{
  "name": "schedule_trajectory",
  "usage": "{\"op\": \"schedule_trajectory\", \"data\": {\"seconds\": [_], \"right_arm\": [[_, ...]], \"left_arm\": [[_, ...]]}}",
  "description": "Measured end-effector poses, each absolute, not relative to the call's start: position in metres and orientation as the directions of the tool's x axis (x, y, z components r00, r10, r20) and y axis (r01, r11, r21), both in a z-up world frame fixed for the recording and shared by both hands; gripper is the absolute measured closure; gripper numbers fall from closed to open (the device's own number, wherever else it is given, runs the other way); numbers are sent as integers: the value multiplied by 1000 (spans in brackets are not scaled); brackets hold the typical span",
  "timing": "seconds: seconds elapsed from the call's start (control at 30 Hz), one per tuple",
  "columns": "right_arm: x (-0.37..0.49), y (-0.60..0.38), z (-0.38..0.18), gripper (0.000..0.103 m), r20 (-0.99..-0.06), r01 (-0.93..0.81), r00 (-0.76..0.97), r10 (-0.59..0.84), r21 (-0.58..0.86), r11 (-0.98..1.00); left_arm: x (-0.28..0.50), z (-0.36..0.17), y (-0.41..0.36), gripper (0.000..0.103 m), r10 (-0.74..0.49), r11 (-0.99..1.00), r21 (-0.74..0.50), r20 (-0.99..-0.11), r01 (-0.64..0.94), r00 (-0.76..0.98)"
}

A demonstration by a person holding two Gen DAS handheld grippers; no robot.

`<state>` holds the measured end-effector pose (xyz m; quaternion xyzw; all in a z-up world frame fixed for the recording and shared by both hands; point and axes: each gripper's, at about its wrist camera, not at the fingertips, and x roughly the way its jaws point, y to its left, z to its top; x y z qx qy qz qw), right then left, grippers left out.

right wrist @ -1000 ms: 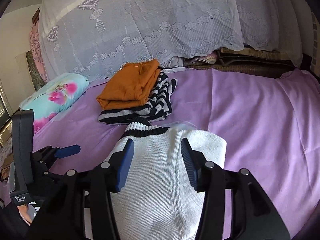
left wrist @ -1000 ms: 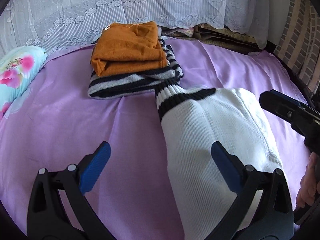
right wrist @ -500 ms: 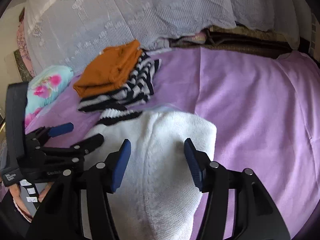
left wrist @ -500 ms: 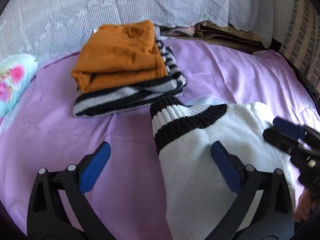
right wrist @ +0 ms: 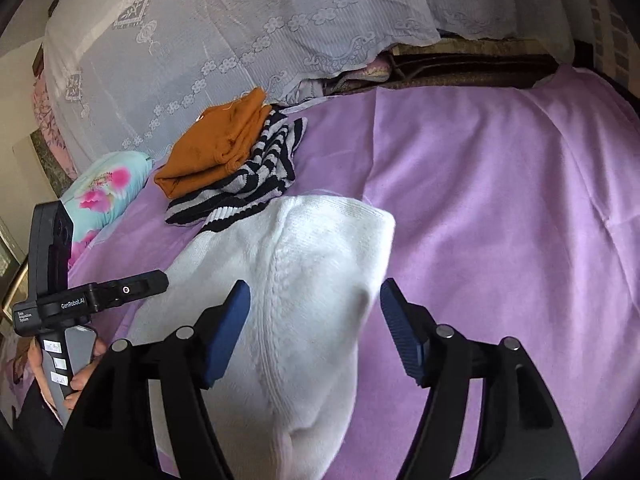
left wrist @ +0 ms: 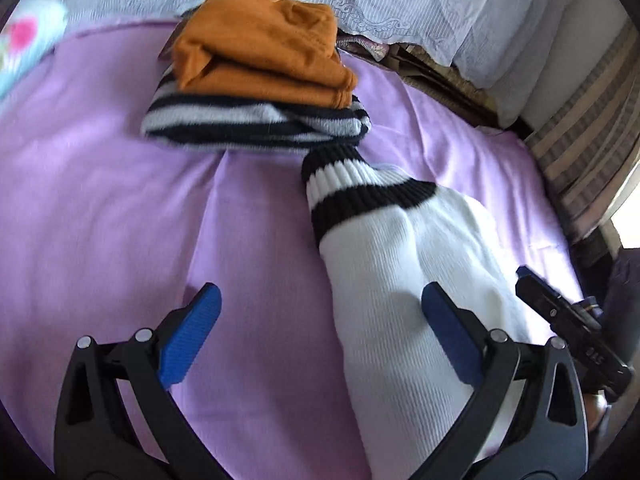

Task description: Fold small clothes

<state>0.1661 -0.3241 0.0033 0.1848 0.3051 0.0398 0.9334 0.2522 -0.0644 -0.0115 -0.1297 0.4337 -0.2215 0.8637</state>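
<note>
A white knit garment (left wrist: 404, 280) with a black-and-white striped hem (left wrist: 352, 188) lies folded on the purple bedsheet (left wrist: 100, 200). It shows as a white garment (right wrist: 296, 288) in the right wrist view too. My left gripper (left wrist: 320, 312) is open, its right finger over the white knit and its left finger over bare sheet. My right gripper (right wrist: 316, 320) is open, straddling the garment's right edge. Behind lies an orange garment (left wrist: 260, 48) folded on a striped black-and-white one (left wrist: 248, 124). The same orange garment (right wrist: 216, 148) and striped garment (right wrist: 256, 176) appear in the right wrist view.
A lace cover (right wrist: 240, 32) drapes over stacked bedding at the back. A floral pillow (right wrist: 104, 192) lies at the left. A hand (right wrist: 80, 372) holds the left gripper's handle. Brown folded blankets (right wrist: 460, 68) sit at the back right. Open purple sheet (right wrist: 500, 200) spreads to the right.
Both grippers have shifted over the white garment; the left view has swung so the stack sits further right. The right gripper has opened wider and moved toward the garment's right edge.
</note>
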Motion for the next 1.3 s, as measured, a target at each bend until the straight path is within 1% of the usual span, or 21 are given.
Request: {"op": "schedule_trajectory", "data": {"seconds": [0.13, 0.27, 0.4, 0.47, 0.53, 0.67, 0.73, 0.8, 0.83, 0.87, 0.9, 0.93, 0.97, 1.03, 1.17, 1.3], "right_arm": [[144, -339, -16, 34, -574, 67, 784, 236, 455, 888], [130, -340, -34, 27, -562, 35, 747, 354, 566, 824], [137, -336, -36, 22, -530, -5, 732, 429, 625, 781], [147, -335, -41, 21, -509, -11, 720, 473, 672, 740], [161, -332, -44, 21, -513, -18, 703, 493, 680, 733], [182, -323, -43, 21, -534, -28, 689, 490, 656, 755], [187, -320, -43, 21, -525, -45, 691, 497, 654, 755], [185, -319, -43, 26, -519, -60, 697, 496, 647, 760], [184, -319, -44, 33, -513, -65, 700, 496, 646, 760], [180, -318, -44, 39, -506, -67, 709, 491, 644, 762], [177, -317, -44, 42, -507, -67, 716, 479, 633, 771], [174, -316, -43, 47, -510, -67, 723, 465, 619, 783], [170, -314, -41, 52, -511, -68, 732, 452, 605, 793], [165, -308, -35, 58, -518, -67, 748, 415, 564, 823], [146, -294, -21, 63, -518, -69, 786, 338, 469, 880], [122, -274, -8, 65, -509, -92, 818, 269, 346, 934]], "left_arm": [[236, -19, -64, 2, -559, 829, -480, -686, 286, 467], [215, -22, -76, 2, -613, 790, -511, -677, 339, 407], [209, -26, -88, 2, -595, 801, -478, -701, 361, 394], [212, -28, -90, 2, -592, 803, -472, -705, 364, 390], [220, -29, -96, 2, -589, 805, -470, -709, 362, 388], [229, -31, -106, 2, -578, 811, -451, -716, 372, 393], [231, -31, -107, 2, -579, 810, -445, -710, 382, 400], [231, -32, -105, 2, -589, 803, -451, -702, 389, 402], [230, -32, -104, 2, -591, 802, -453, -698, 390, 404], [228, -31, -104, 8, -592, 801, -450, -695, 396, 408], [225, -30, -105, 15, -600, 794, -451, -688, 407, 409], [221, -28, -107, 28, -617, 780, -459, -677, 426, 401], [216, -26, -108, 30, -609, 786, -443, -676, 431, 414], [207, -23, -112, 34, -578, 807, -394, -682, 440, 449], [188, -13, -112, 43, -546, 827, -341, -673, 446, 499], [163, -5, -113, 45, -524, 837, -293, -675, 463, 519]]}}
